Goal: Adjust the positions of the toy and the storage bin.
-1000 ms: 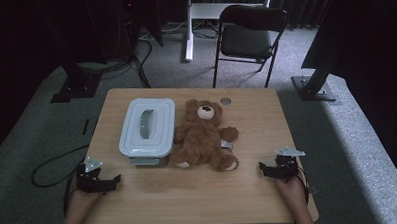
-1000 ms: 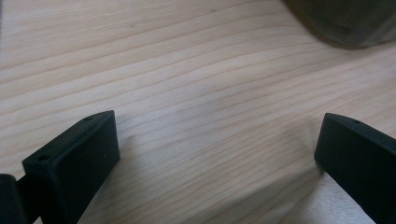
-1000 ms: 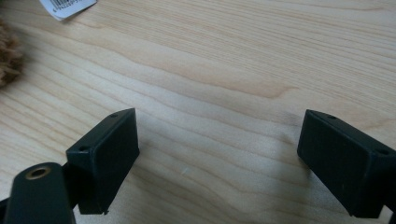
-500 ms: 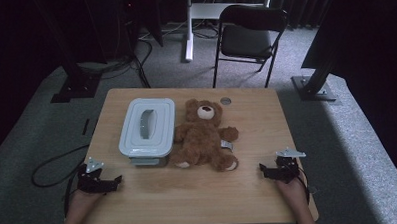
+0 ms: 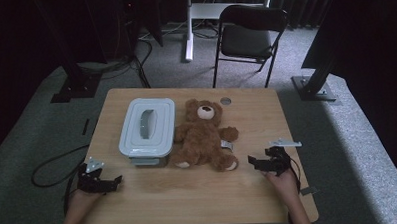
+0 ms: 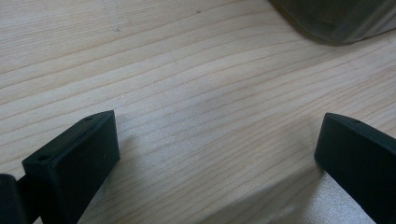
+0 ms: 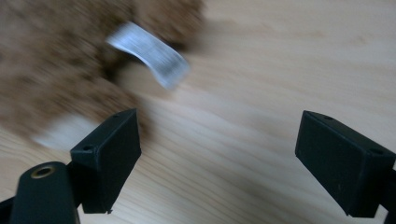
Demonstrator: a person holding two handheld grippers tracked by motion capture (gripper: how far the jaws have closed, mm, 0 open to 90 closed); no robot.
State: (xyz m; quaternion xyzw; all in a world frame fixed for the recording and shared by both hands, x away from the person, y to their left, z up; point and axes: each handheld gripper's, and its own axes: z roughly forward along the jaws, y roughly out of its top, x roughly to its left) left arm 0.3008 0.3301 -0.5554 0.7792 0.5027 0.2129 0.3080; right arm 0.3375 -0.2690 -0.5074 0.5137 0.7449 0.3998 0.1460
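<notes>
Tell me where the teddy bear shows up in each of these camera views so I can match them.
High view: the teddy bear lies at table centre, just right of the lidded container.
Left gripper view: no bear; wood between the open jaws, with a corner of the container at top right.
Right gripper view: blurred brown fur at upper left, beyond the open jaws.
Shared landmark: the bear's white tag; the wooden table is in all three.

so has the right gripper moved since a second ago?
Yes. The right gripper has slid left across the table, closing on the teddy bear, which lies where it was; its jaws are open.
</notes>
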